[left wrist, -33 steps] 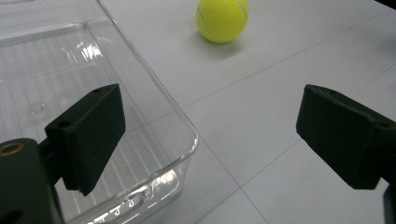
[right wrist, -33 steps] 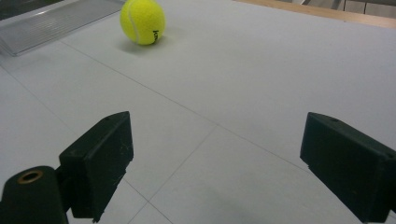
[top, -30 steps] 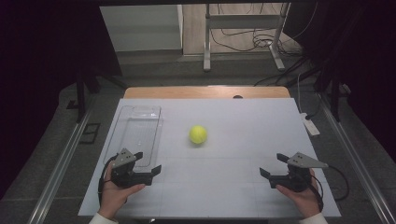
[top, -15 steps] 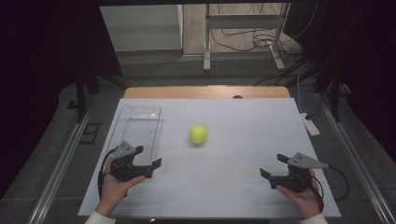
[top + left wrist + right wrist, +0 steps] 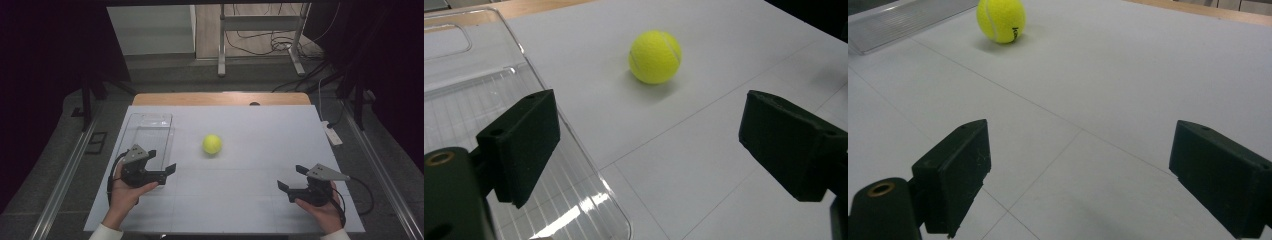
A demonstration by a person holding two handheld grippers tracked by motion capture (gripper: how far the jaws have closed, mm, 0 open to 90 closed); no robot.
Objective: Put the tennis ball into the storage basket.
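High view: the left gripper (image 5: 159, 162) is lifted over the near end of a clear plastic tray (image 5: 148, 131), its jaws apart and turned toward the tennis ball (image 5: 212, 144), which sits on the white tabletop (image 5: 260, 150) ahead of it and to its right, well apart from either gripper; the jaws have just been closing a little with nothing between them. The right gripper (image 5: 291, 177) waits low near the front edge, jaws spread and empty, the ball far ahead to its left, probably held back to leave the reach to the other hand. Left gripper view: the ball (image 5: 655, 56) lies beyond the gap between the open jaws, a line-up that suggests an approach, the tray (image 5: 514, 150) under the left jaw. Right gripper view: the ball (image 5: 1000, 20) is far off at upper left, just beside the tray's edge (image 5: 903, 22).
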